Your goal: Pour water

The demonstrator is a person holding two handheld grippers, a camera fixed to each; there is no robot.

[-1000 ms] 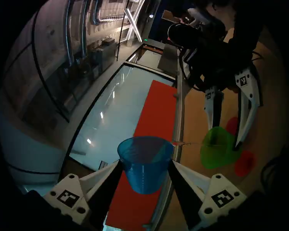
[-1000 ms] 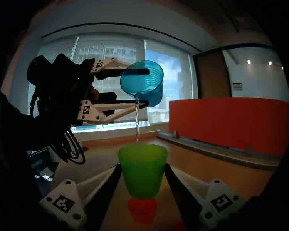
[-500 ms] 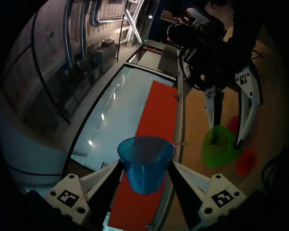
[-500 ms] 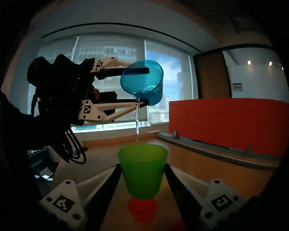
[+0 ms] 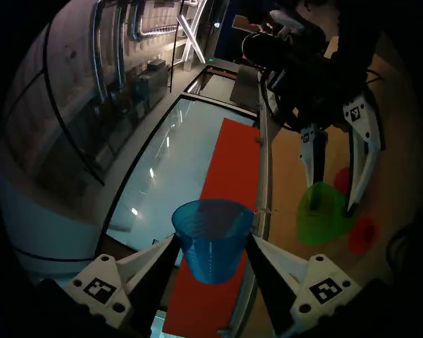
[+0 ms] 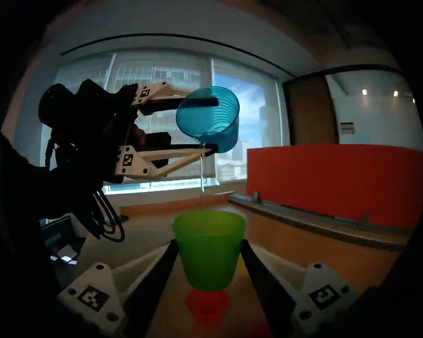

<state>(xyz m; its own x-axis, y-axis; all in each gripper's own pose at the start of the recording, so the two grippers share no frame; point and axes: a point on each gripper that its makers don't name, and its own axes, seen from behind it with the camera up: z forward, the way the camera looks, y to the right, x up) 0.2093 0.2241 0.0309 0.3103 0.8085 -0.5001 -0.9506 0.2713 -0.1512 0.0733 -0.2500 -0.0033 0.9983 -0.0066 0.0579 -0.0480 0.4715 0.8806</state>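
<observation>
A thin stream of water (image 6: 201,180) falls from the tipped blue cup (image 6: 207,119) into the green cup (image 6: 209,248) directly below it. My left gripper (image 5: 212,239) pinches the blue cup between both fingers, high over the wooden table (image 6: 302,236). My right gripper (image 6: 209,243) clamps the green cup upright over a red disc (image 6: 207,301); I cannot tell whether cup and disc touch. A red partition (image 6: 335,174) runs along the table's far edge.
</observation>
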